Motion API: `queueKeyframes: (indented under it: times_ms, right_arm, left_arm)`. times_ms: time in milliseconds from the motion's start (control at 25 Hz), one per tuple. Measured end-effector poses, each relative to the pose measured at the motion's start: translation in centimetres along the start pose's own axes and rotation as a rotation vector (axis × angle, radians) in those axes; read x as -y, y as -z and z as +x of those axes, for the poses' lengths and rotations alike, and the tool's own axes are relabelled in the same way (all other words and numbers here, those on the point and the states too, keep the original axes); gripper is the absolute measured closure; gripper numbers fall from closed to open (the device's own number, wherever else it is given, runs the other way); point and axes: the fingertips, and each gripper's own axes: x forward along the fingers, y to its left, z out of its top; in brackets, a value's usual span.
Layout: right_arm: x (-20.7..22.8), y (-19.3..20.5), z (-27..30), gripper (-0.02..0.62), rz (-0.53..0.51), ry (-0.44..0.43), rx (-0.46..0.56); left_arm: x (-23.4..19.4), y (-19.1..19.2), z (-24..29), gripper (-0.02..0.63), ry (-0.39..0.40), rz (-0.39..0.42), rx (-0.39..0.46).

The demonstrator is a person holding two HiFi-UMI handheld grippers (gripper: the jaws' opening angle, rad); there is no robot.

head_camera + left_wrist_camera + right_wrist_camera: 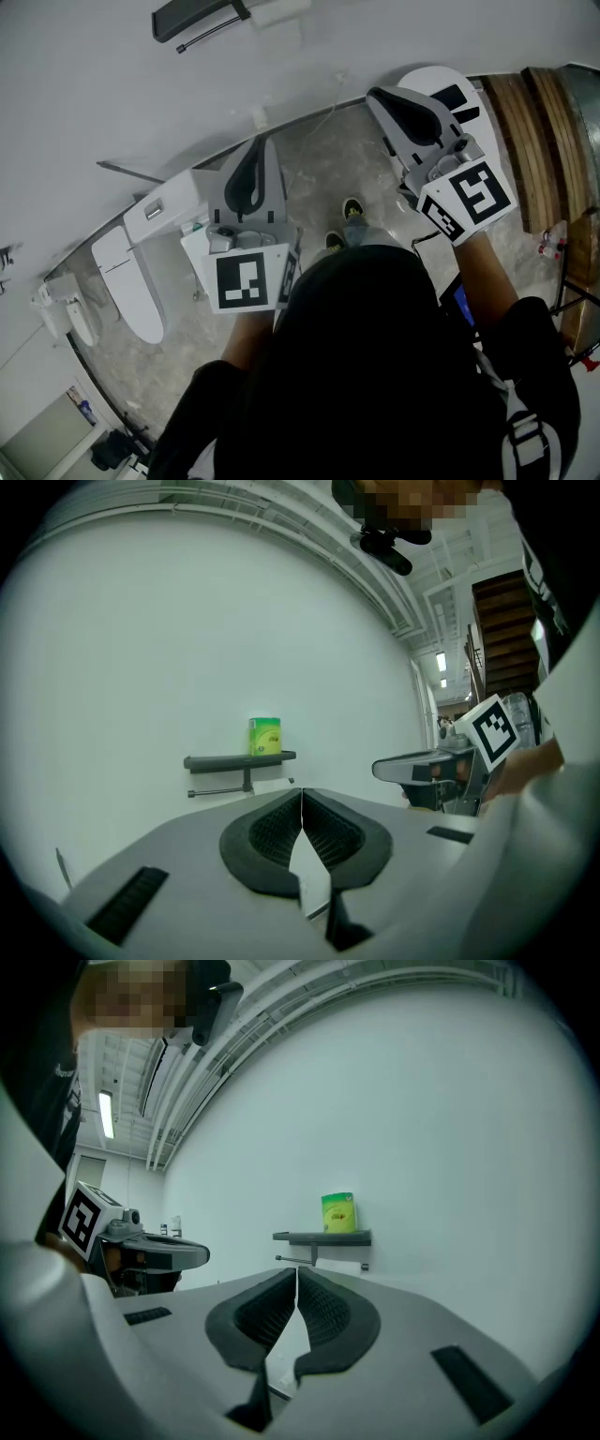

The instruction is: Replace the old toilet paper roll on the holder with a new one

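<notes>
A dark wall shelf with a thin bar under it hangs on the white wall ahead, well beyond both grippers. A green wrapped roll stands upright on the shelf; the same green roll shows in the right gripper view. A white roll seems to hang on the bar, faint against the wall. My left gripper and right gripper are both shut with nothing between their jaws. In the head view the left gripper and right gripper are held side by side, apart, pointing toward the shelf.
A white toilet stands at the left by the wall. Wooden steps lie at the right. The person's shoes stand on a grey marbled floor. A black frame is at the right edge.
</notes>
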Motion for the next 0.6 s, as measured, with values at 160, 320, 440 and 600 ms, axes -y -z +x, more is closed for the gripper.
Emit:
queueKeyframes:
  times_ms: [160, 320, 440, 600]
  right_arm:
    - [2.8, -0.6, 0.0, 0.575, -0.001, 0.010, 0.010]
    - [4.5, -0.4, 0.4, 0.575, -0.004, 0.008, 0.006]
    - [5.2, 0.0, 0.8, 0.575, -0.001, 0.002, -0.001]
    - [5.0, 0.6, 1.7, 0.575, 0.002, -0.019, -0.020]
  left_arm:
    - [0.3, -0.7, 2.0, 0.583, 0.001, 0.018, 0.005]
    - [0.0, -0.8, 3.4, 0.583, -0.011, 0.022, 0.007]
    - [-0.2, -0.5, 4.1, 0.583, -0.020, 0.023, 0.004]
    - [-1.1, -0.2, 4.5, 0.583, -0.040, 0.011, -0.004]
